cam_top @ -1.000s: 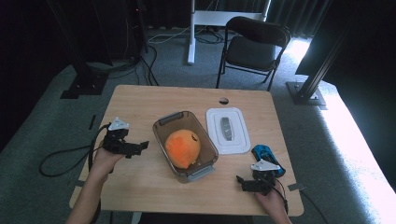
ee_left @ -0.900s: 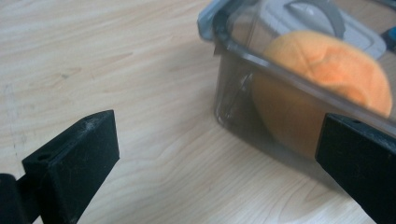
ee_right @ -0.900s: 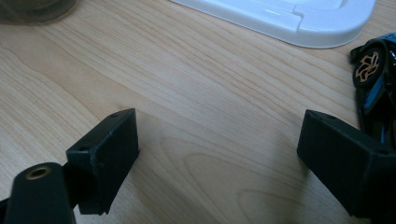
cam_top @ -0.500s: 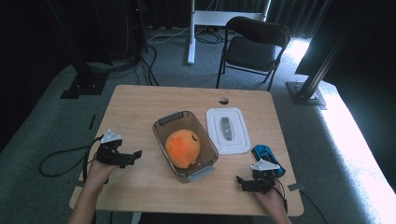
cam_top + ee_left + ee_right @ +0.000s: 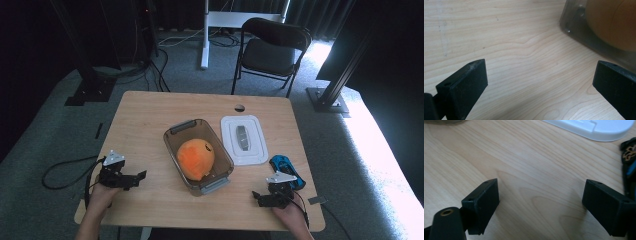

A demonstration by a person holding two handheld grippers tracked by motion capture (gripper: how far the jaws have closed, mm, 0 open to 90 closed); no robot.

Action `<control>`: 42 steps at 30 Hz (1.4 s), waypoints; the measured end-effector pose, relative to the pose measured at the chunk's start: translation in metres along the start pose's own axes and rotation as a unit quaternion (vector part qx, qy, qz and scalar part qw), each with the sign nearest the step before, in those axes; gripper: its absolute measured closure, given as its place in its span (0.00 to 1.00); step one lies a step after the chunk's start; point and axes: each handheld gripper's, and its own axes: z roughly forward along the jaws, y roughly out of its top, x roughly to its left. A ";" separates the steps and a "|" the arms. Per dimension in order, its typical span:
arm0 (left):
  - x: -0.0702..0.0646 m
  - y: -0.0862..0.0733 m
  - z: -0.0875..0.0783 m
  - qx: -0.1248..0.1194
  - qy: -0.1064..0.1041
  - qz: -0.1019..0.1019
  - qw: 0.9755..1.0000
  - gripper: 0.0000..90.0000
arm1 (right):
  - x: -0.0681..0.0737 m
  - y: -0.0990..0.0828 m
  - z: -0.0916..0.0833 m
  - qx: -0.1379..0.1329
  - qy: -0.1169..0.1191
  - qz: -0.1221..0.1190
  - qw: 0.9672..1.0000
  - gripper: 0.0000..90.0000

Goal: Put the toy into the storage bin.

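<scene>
A clear plastic container (image 5: pixel 171 145) stands in the middle of the wooden table (image 5: pixel 145 120) and holds a large orange ball (image 5: pixel 196 157). Its white lid (image 5: pixel 244 140) lies flat just to the right, with a blue toy car (image 5: pixel 287 171) beside the lid's near corner. My left gripper (image 5: pixel 139 179) rests open at the near left, pointing at the container (image 5: pixel 579 27) and the ball (image 5: pixel 614 22). In its own view the left gripper (image 5: pixel 541 75) has bare wood between the jaws. My right gripper (image 5: pixel 257 198) is open at the near right, next to the car (image 5: pixel 630 165) and below the lid (image 5: pixel 599 128). The right gripper (image 5: pixel 540 195) holds nothing.
A black folding chair (image 5: pixel 272 50) stands beyond the far edge of the table. A small round hole (image 5: pixel 239 108) is near the table's far side. A cable (image 5: pixel 65 167) trails off the left edge to the floor.
My left gripper has drawn back toward the near left edge of the table, away from the container. The right gripper has stayed in place.
</scene>
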 end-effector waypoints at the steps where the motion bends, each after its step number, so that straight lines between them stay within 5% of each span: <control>1: 0.000 0.000 0.000 0.000 0.000 0.000 1.000 0.00 | 0.000 0.000 0.000 0.000 0.000 0.000 1.000 0.15; 9: 0.004 -0.016 -0.003 -0.002 0.018 -0.013 1.000 0.00 | -0.002 0.008 -0.016 -0.026 -0.002 0.011 1.000 0.15; 23: 0.007 -0.039 -0.004 0.000 0.039 -0.030 0.999 0.00 | -0.034 0.012 -0.050 -0.062 -0.042 0.043 0.996 0.15; 42: 0.014 -0.052 0.005 0.031 0.055 -0.035 0.997 0.00 | -0.078 -0.001 -0.051 -0.051 -0.064 0.107 0.991 0.15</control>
